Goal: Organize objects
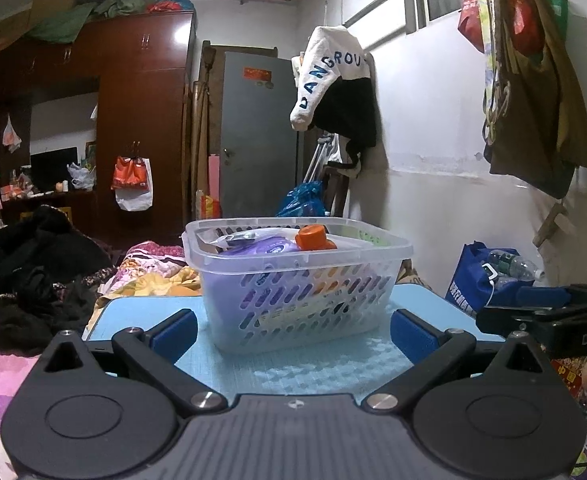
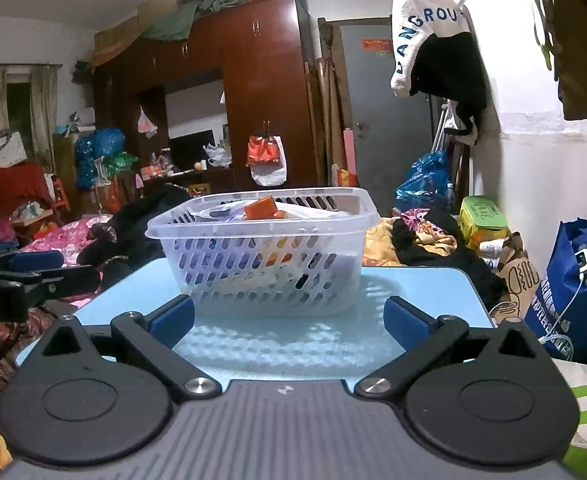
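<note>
**Holding both grippers wide before a filled basket**

Looking out from the left wrist, the surroundings crowd in first: a heap of dark clothes on the flowered bedding at left, a brown wardrobe behind, a grey door, a white-and-black garment hanging on a rail, and a blue bag at right. Nothing stands between the left gripper and the clear perforated basket, which sits near the middle of the light-blue table. Its blue-padded fingers are spread wide and hold nothing. The other tool shows at the right edge. An orange cap and a purple packet rise to the basket's rim.

From the right wrist, the same basket sits on the table straight ahead — the right gripper gapes just as widely, empty. Dark clothes and a green-lidded box lie beyond the table's far right corner, a blue bag beside it. The orange cap lies tilted among the packets inside.
</note>
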The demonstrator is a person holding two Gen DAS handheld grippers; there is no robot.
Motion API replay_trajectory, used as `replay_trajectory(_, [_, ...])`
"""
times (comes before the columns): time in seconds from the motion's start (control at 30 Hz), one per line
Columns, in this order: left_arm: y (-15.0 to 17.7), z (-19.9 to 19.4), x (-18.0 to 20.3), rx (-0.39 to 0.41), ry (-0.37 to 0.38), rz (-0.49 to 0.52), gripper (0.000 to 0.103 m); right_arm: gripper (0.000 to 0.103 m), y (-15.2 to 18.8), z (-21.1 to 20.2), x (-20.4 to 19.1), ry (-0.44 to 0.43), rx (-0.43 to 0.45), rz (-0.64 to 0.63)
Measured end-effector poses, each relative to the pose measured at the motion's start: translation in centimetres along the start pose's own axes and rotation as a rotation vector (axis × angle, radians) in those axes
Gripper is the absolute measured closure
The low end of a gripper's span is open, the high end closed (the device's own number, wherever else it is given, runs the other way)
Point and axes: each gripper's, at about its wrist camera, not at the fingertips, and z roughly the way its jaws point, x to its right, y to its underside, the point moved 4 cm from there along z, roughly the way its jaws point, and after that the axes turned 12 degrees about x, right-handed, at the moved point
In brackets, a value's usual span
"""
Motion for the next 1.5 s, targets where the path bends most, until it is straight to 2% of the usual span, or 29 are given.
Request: replay_trajectory(1.5, [0.6, 0.9, 0.4, -0.017, -0.004, 0.02, 0.0, 0.0, -0.6, 0.1, -1.0, -0.031, 0.001, -0.018])
